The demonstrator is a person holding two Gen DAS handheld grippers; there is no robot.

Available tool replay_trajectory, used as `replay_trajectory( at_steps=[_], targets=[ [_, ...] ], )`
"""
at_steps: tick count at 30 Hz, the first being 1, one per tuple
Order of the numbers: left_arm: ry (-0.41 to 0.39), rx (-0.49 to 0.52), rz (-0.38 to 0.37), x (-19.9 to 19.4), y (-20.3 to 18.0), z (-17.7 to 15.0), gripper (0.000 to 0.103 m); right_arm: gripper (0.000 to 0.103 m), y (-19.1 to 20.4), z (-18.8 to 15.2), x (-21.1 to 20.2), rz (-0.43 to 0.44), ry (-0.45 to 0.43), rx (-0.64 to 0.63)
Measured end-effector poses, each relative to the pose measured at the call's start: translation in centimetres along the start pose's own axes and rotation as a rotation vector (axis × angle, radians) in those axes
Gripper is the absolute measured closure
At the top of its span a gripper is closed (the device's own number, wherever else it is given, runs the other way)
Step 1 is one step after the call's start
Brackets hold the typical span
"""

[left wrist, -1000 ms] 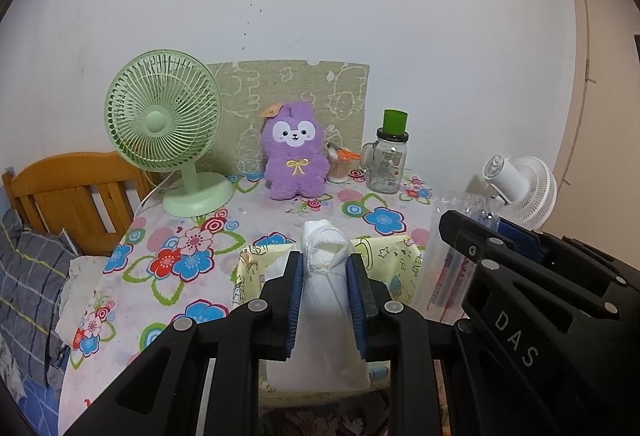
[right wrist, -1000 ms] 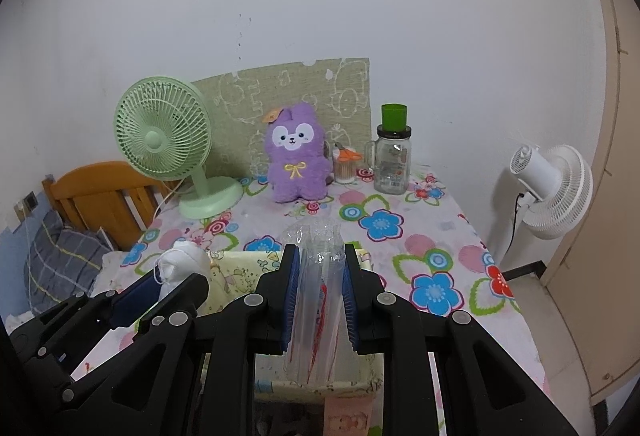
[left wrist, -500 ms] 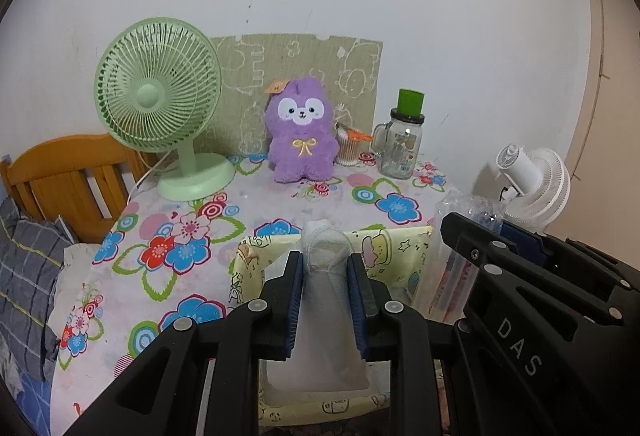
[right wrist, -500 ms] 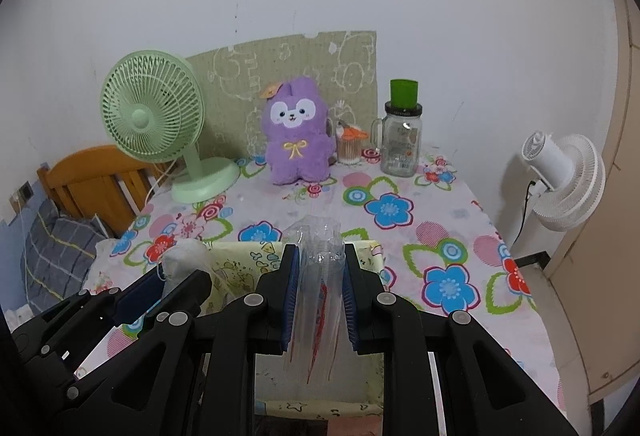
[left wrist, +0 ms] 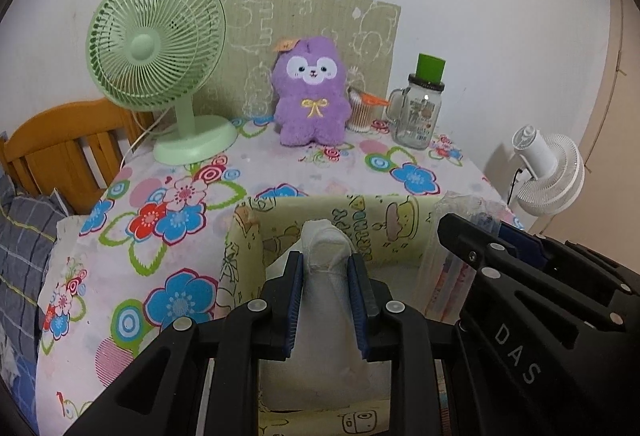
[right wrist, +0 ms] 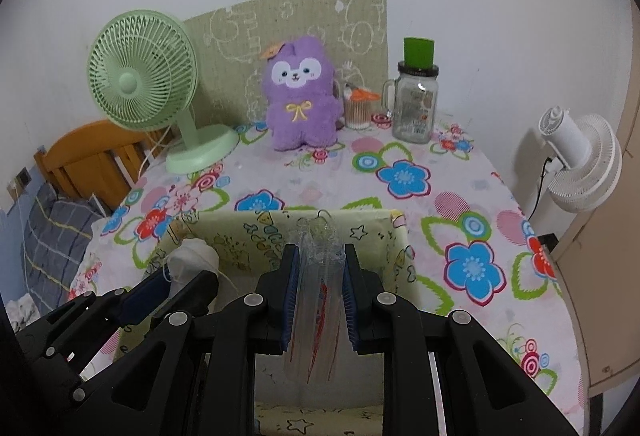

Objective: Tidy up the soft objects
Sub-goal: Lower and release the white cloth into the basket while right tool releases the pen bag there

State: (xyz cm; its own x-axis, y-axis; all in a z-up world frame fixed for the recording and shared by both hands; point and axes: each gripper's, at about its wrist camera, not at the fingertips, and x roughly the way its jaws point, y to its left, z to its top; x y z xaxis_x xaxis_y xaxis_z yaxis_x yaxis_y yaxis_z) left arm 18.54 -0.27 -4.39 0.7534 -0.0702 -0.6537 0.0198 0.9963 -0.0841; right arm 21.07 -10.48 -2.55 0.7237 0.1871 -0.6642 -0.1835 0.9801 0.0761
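At the far left of both views a wooden bed frame (left wrist: 60, 143) and a plaid pillow (left wrist: 24, 248) sit beside the table (left wrist: 132, 236), whose flowered cloth fills the middle. A green desk fan (left wrist: 160, 47) stands at the upper left. The purple plush toy (left wrist: 312, 91) sits upright at upper centre, against a patterned mat leaning on the wall.

In the lower centre of the left wrist view, the left gripper (left wrist: 325, 300) pinches a white rolled cloth (left wrist: 324, 276) between its blue pads. The roll hangs over the open cartoon-print fabric box (left wrist: 248, 236), its lower end down between the walls. In the lower centre of the right wrist view, the right gripper (right wrist: 318, 300) is clamped on a clear plastic packet (right wrist: 318, 276) with red marks, held over the same box.

Judging by this, the task is midway: both held items look ready to be set down in the box and released, while the plush toy at the back is untouched.

Right of the toy are a cotton-swab cup (left wrist: 360, 111) and a glass mug jar (left wrist: 420, 107) with a green cap; a white fan (left wrist: 548, 171) stands off the right edge.

The box floor is mostly hidden behind the grippers, so I cannot tell what already lies inside, nor whether either item touches bottom. What the packet holds is unreadable.
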Motion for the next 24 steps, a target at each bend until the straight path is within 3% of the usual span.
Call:
replay_trajectory(
  at_steps=[4, 9, 11, 14, 24],
  targets=[
    [0.021, -0.007, 0.021, 0.7, 0.2, -0.3, 0.073, 0.079, 0.1, -0.3, 0.8, 0.006, 0.02, -0.003],
    [0.04, -0.017, 0.036, 1.3, 0.4, -0.6, 0.055, 0.071, 0.3, -0.5, 1.5, -0.01, 0.049, -0.012],
    [0.05, -0.016, 0.037, 1.5, 0.4, -0.7, 0.046, 0.061, 0.4, -0.5, 1.7, -0.026, 0.056, -0.018],
    [0.071, -0.021, 0.016, 1.9, 0.5, -1.0, 0.041, 0.046, 0.2, -0.6, 1.7, -0.028, 0.057, -0.011],
    [0.057, 0.002, 0.007, 1.1, -0.4, -1.0, 0.031, 0.032, 0.0, -0.6, 0.5, -0.055, 0.041, -0.014]
  ],
)
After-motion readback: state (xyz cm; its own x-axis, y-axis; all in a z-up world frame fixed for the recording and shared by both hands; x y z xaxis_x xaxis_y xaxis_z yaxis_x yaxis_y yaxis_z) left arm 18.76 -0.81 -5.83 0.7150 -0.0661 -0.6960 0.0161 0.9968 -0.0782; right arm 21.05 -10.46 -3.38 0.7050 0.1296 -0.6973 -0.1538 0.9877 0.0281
